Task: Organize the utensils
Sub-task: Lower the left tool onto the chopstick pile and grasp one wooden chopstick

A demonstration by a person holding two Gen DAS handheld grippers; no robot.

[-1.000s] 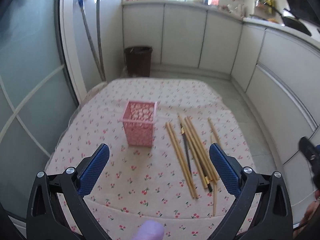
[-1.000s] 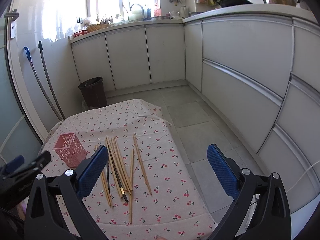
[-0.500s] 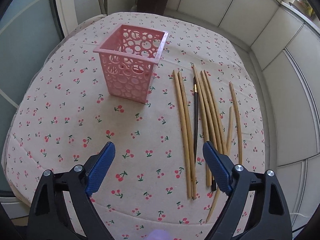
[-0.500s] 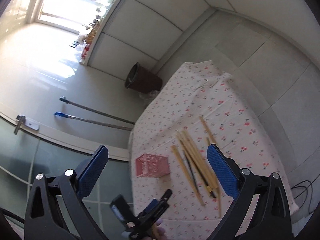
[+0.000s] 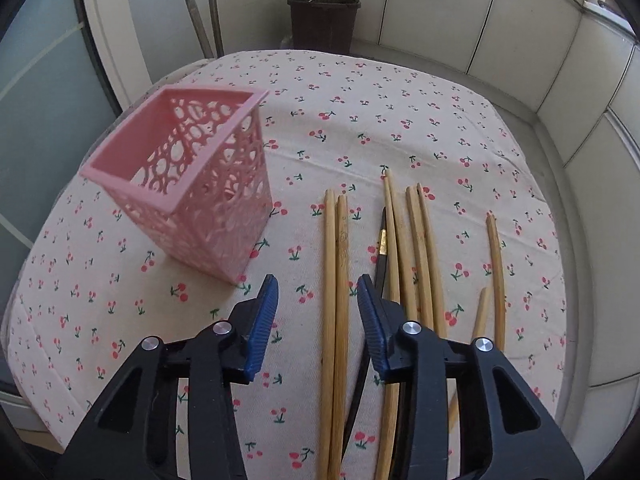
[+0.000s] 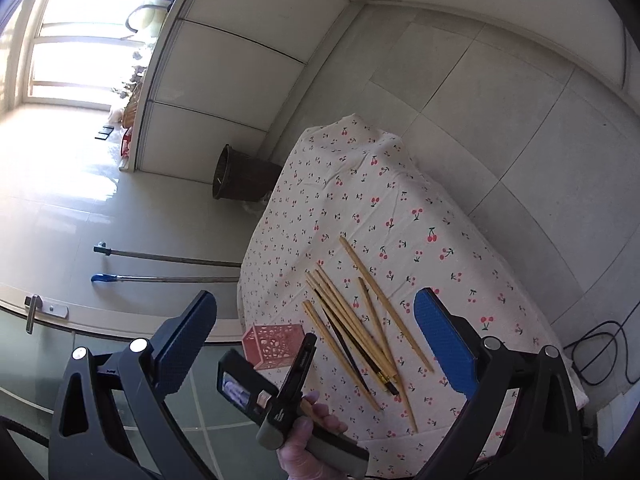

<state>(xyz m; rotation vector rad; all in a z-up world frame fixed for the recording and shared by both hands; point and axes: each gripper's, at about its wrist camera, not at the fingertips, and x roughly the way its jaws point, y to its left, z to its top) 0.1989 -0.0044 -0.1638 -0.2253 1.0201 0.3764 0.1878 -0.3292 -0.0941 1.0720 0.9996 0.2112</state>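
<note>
Left wrist view: left gripper (image 5: 317, 300) low over the cherry-print cloth (image 5: 400, 128), fingers (image 5: 264, 320) part-way apart with nothing clamped between them. Straddling a pair of bamboo chopsticks (image 5: 335, 280), whose long axis runs straight ahead along the fingers, so the gap lines up with the shafts rather than across them. Whether the pads touch the cloth or hang just above: cannot tell. Beyond the right finger, more chopsticks side by side and roughly parallel, among them a dark chopstick with a gold band (image 5: 383, 248), partly under that finger. Further right again, two lone sticks (image 5: 496, 264) set apart from the bundle. Ahead and left of the left finger, a pink perforated holder (image 5: 192, 200), upright, mouth open, nothing visible inside.

Right wrist view: right gripper (image 6: 316, 334) held high and well back from the table, rolled to one side, fingers wide apart and holding nothing. Far ahead between them, the whole spread of chopsticks (image 6: 356, 320) on the cloth, with the pink holder (image 6: 272, 340) just beside them. Below, the left gripper's body in a hand (image 6: 308, 436), reaching toward the sticks.

Judgement: the left is by far the nearer, already over the leftmost pair; closing there looks likely to take both sticks near their near ends, then a short carry ahead-left and a tip upright into the holder.
</note>
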